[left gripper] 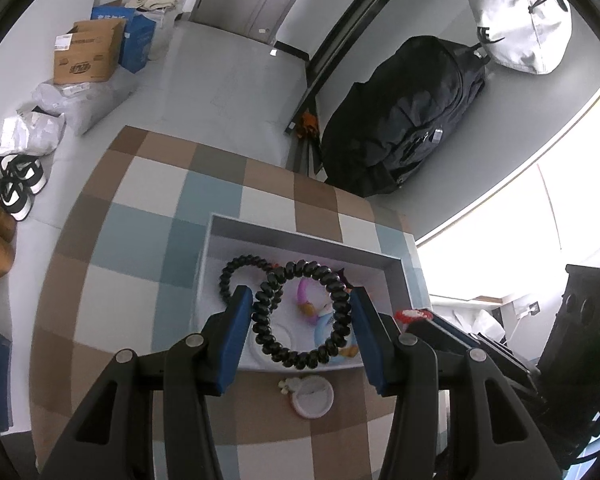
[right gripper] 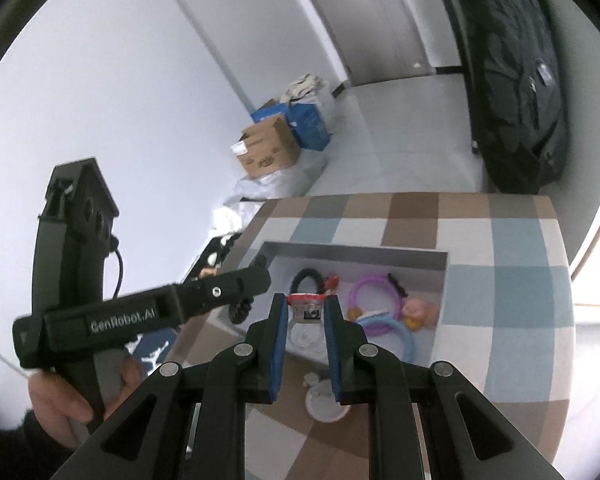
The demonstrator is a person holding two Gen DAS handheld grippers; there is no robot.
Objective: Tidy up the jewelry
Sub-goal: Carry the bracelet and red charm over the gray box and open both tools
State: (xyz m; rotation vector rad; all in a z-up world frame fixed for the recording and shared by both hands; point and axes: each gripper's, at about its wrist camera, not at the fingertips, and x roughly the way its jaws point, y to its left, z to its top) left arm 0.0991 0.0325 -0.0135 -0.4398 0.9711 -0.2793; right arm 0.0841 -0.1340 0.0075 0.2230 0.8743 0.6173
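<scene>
A white open box [left gripper: 216, 240] sits on a checkered table. My left gripper [left gripper: 302, 300] holds a black coiled bracelet [left gripper: 300, 356] stretched between its fingers above the box. Another black coiled bracelet [left gripper: 240, 268] and purple [left gripper: 306, 292] and blue [left gripper: 320, 328] rings lie inside. My right gripper [right gripper: 307, 304] is shut on a red-topped clear bracelet [right gripper: 306, 300] above the box [right gripper: 356, 254]. Purple [right gripper: 374, 300] and blue [right gripper: 392, 336] rings lie in the box. A pink-white bangle [left gripper: 314, 398] lies on the table before the box.
The checkered table [left gripper: 140, 240] ends close behind the box. On the floor are cardboard boxes [left gripper: 88, 54], plastic bags [left gripper: 68, 100], shoes [left gripper: 12, 184] and a black backpack [left gripper: 404, 120]. The left gripper's body [right gripper: 140, 308] shows in the right wrist view.
</scene>
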